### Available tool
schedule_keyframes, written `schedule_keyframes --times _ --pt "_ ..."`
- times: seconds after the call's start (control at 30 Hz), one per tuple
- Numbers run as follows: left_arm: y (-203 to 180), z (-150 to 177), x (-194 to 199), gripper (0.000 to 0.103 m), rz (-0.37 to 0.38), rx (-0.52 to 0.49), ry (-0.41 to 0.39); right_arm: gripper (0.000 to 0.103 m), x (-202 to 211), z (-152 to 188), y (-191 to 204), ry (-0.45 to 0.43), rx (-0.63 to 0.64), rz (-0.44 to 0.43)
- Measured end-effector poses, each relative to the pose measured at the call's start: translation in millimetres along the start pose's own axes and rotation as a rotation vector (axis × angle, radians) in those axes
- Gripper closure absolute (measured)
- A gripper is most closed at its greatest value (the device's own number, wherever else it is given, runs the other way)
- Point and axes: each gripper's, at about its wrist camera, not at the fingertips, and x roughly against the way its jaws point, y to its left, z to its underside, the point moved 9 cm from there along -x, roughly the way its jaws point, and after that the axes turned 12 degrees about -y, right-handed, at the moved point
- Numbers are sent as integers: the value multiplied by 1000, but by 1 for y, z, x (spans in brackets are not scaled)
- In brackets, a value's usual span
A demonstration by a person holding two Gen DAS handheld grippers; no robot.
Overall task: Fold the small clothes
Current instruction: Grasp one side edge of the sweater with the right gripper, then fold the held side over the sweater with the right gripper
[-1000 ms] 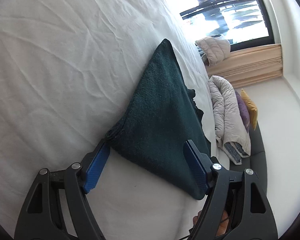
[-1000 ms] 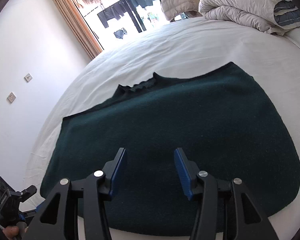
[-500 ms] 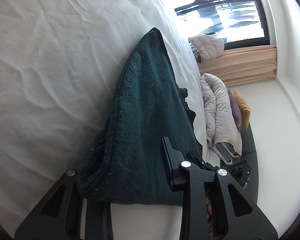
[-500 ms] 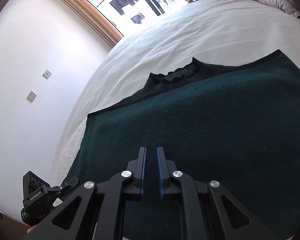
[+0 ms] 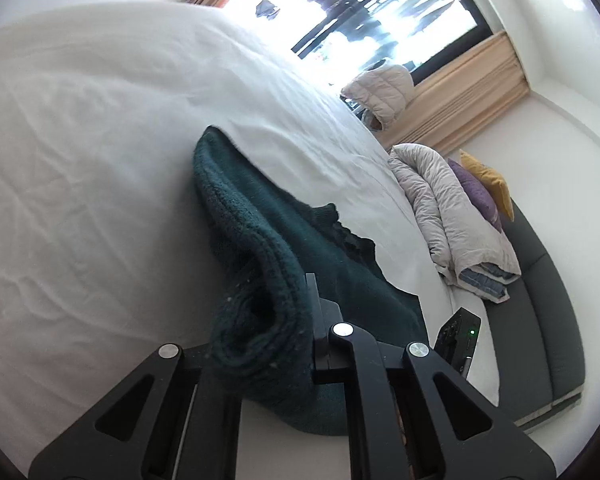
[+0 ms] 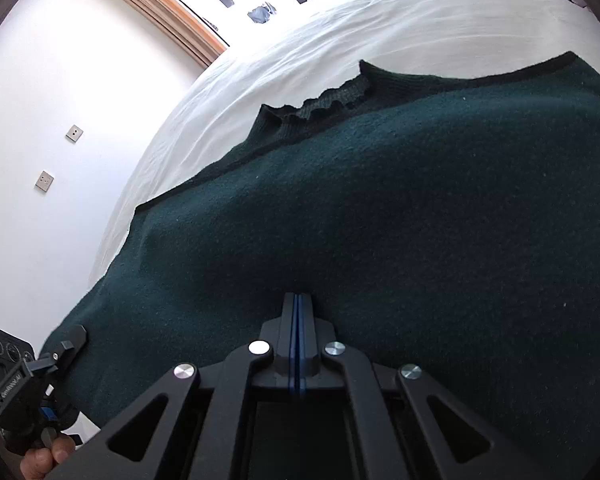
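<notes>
A dark green knit sweater [image 6: 380, 208] lies spread on the white bed [image 6: 420, 12], its ribbed collar [image 6: 324, 100] toward the window. My left gripper [image 5: 276, 320] is shut on the sweater's near left corner [image 5: 260, 280], which bunches up between its fingers and is lifted off the sheet. My right gripper [image 6: 296, 320] has its fingers pressed together at the sweater's near hem; whether cloth is between them is hidden. The left gripper also shows at the lower left of the right wrist view [image 6: 56, 364].
A folded grey duvet [image 5: 452, 212] with purple and yellow pillows [image 5: 484, 188] lies at the bed's far right end, beside a dark sofa [image 5: 548, 288]. A puffy jacket [image 5: 380, 92] sits by the bright window [image 5: 372, 12]. White wall with sockets [image 6: 44, 180] stands left.
Both grippers went from open to shut at the sweater's near edge. The left one has lifted its corner, so the cloth now bunches and rises. The right fingers closed fully together.
</notes>
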Motion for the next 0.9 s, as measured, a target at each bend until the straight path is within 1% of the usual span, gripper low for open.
schedule_keyframes --times 0.1,0.13,0.17,0.2,0.23,0.27,0.33,0.37,0.43,0.47,0.5,0.6,0.67,0.7,0.73,0.8,0.83,0.9 --pt "-53 -9 -7 96 50 -154 -23 103 14 -8 -4 -2 -94 -73" --pt "-74 -8 -11 96 72 -213 -28 97 23 -13 -8 -17 -134 -100" --pt "-96 -4 -15 96 95 -278 -30 93 34 -21 -14 -45 -174 -129" --pt "-117 3 -20 95 116 -348 -28 85 46 -29 -21 -73 -214 -162" --pt "-138 15 -26 95 135 -428 -26 76 57 -37 -29 -98 -249 -194" --pt "-155 30 -31 95 153 -513 -27 72 67 -45 -36 -117 -278 -228" --pt "-177 68 -42 95 178 -649 -2 53 81 -58 -50 -124 -331 -278" --pt "-181 88 -50 96 184 -696 23 49 85 -62 -57 -121 -360 -300" --pt "-183 127 -63 96 179 -771 72 35 87 -66 -67 -97 -414 -351" --pt "-181 142 -68 96 175 -796 97 32 86 -66 -72 -82 -436 -366" --pt "-179 154 -71 96 169 -822 113 27 84 -65 -75 -64 -447 -368" --pt "-176 178 -76 96 154 -905 137 26 75 -60 -79 -20 -449 -364" --pt "-175 182 -77 96 150 -932 139 26 77 -63 -77 -25 -455 -389" --pt "-175 182 -77 96 149 -947 131 26 77 -65 -76 -29 -451 -386" --pt "-176 185 -77 96 148 -965 124 25 76 -66 -75 -26 -436 -369" --pt "-177 191 -75 96 147 -995 116 25 72 -67 -74 -5 -387 -298" --pt "-176 193 -73 96 146 -1012 115 25 71 -69 -73 0 -370 -278" --pt "-178 201 -73 96 149 -1048 111 24 72 -72 -70 -3 -352 -270"
